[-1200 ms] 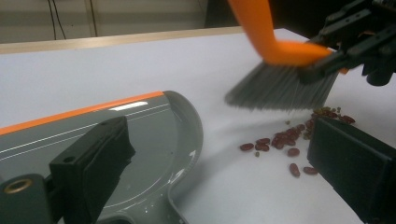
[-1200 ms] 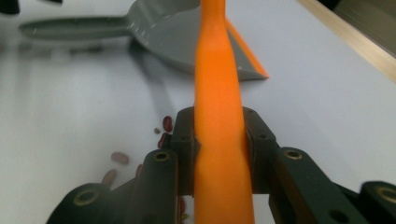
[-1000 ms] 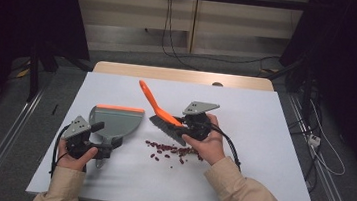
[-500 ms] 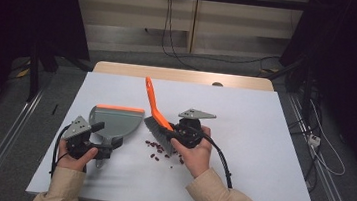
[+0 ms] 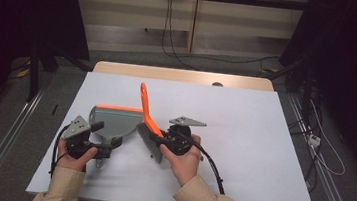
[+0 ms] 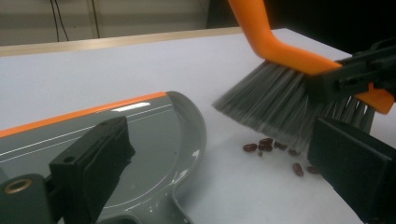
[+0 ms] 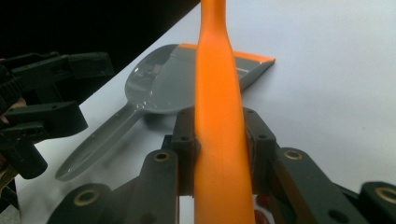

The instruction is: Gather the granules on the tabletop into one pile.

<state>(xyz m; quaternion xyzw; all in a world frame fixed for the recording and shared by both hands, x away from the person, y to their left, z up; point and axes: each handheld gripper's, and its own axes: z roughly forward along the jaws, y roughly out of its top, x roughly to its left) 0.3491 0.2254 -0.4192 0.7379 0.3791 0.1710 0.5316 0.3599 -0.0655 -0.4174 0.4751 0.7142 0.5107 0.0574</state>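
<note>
**Sweeping beans toward a dustpan: entry for one moment**

Item, step in hand: brush [image 5: 149,127] worked across the white table [image 5: 261,154] to drive red beans [image 6: 266,147] toward the grey dustpan [image 5: 111,121]; judged mid-stroke, beans not yet in the pan. To do it well: keep the bristles [image 6: 271,107] pressed flat to the table so no bean slips under; draw short strokes straight at the pan's mouth; hold the pan's edge down against the surface so beans ride in rather than lodge beneath it; gather strays last.

Item, right gripper [image 7: 219,154]: jaws clamped tight on the brush's orange handle, one pad on each side, seen plainly in the right gripper view; handle rises steeply up and away from the hand.

Item, left gripper [image 5: 101,145]: set at the dustpan's handle end in the high view; its own view shows the jaws standing wide apart, one over the pan, the other beside the beans; whether the pads press on anything cannot be told.

Item, location: beans lie on the table just beside the pan's rounded side, under and near the bristle tips; pan lies flat, orange lip [image 5: 118,107] on its far edge.
</note>
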